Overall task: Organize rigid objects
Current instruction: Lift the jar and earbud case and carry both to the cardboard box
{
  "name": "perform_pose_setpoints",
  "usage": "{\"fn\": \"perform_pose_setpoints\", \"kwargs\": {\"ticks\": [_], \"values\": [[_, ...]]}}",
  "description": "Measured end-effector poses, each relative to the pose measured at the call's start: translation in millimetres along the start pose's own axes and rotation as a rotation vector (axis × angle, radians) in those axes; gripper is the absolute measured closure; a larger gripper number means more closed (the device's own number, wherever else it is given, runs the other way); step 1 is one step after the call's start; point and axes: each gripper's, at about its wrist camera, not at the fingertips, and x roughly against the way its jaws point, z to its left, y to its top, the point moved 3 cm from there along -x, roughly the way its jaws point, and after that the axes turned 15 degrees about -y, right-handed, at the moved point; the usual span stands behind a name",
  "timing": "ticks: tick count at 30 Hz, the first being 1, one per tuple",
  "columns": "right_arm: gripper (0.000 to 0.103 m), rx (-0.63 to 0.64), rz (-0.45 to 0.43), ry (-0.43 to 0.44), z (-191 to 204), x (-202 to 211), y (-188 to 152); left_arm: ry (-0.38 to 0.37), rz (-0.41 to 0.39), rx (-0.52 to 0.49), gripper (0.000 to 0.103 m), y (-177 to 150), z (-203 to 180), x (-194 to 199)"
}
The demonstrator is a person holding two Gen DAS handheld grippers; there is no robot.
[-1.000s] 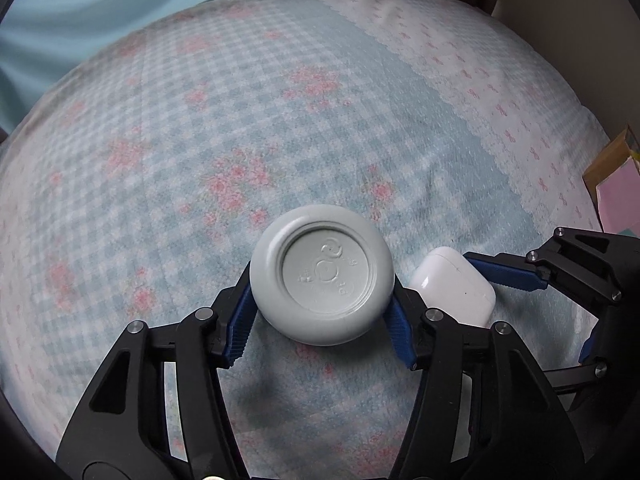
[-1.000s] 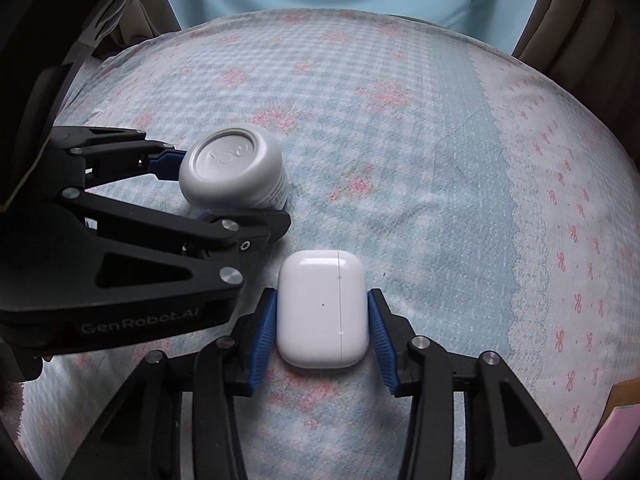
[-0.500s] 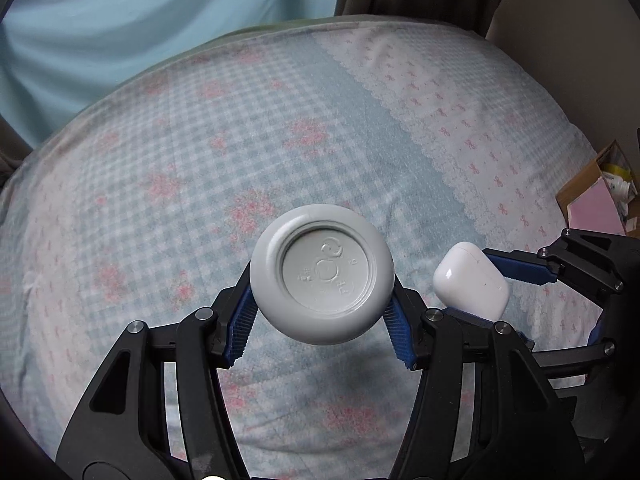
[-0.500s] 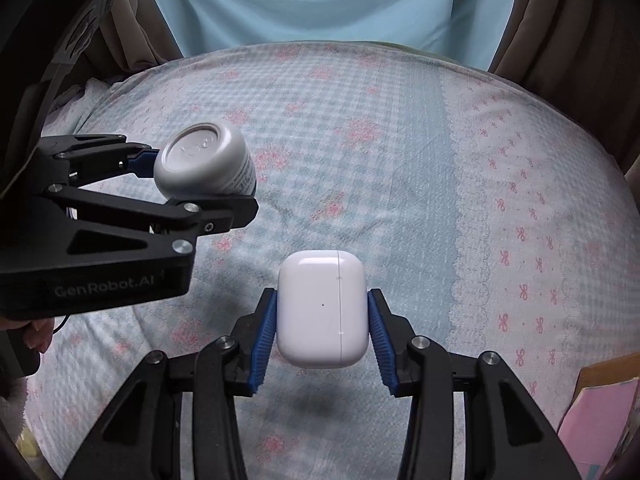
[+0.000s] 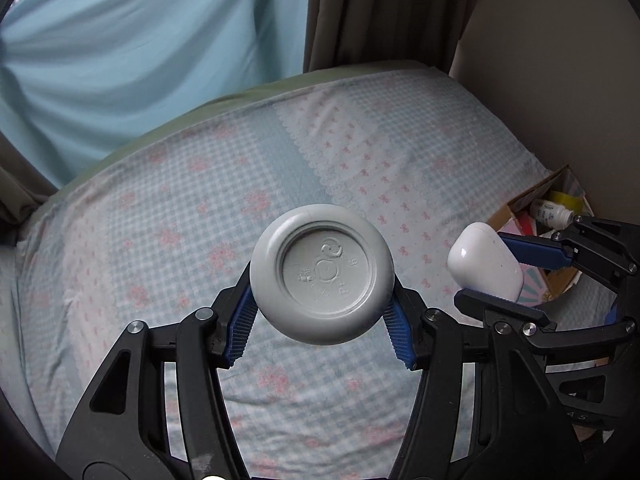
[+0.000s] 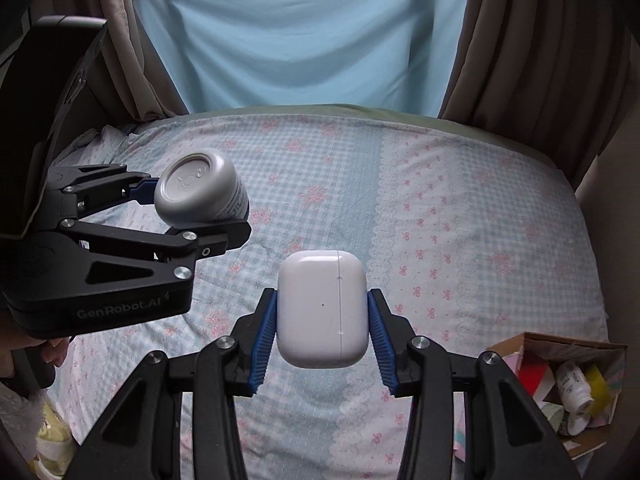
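The left gripper (image 5: pixel 322 312) is clamped on a grey round container (image 5: pixel 322 272), its blue pads pressing both sides, the moulded base facing the left wrist camera; the container is held in the air above the bed (image 5: pixel 200 208). From the right wrist view the same container (image 6: pixel 200 194) shows a printed label on its side and sits to the left of and farther away than the right gripper (image 6: pixel 322 332). That gripper is closed on a white earbud case (image 6: pixel 322 308), pinched between its blue pads, lid seam running vertically, also lifted clear of the bedding. In the left wrist view the case (image 5: pixel 486 268) appears to the right of the container, close beside it but apart. Below both lies the bed sheet (image 6: pixel 400 208), pale blue check with pink flowers and a white lacy band with pink bows. At the near right edge of the bed stands an open cardboard box (image 6: pixel 556 384) holding a white bottle (image 6: pixel 574 386) and a yellow roll (image 6: pixel 598 384). Beyond the bed hang a light blue curtain (image 6: pixel 304 36) and brown drapes (image 6: pixel 520 40).
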Motion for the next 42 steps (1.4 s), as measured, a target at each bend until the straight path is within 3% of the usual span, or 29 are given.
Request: {"fn": "perform_pose_setpoints", "kwargs": {"ticks": [9, 18, 31, 42], "values": [[0.062, -0.061, -0.024, -0.054, -108, 77, -27, -0.034, -0.037, 0.016, 0.049, 30, -112, 20], [0.062, -0.136, 0.006, -0.107, -222, 105, -61, -0.103, -0.01, 0.015, 0.049, 42, -224, -21], [0.062, -0.265, 0.13, -0.168, -360, 79, -124, -0.175, 0.109, 0.007, 0.049, 37, -327, -119], [0.062, -0.369, 0.295, -0.14, -412, 14, -173, -0.185, 0.243, 0.017, 0.049, 28, -338, -210]]}}
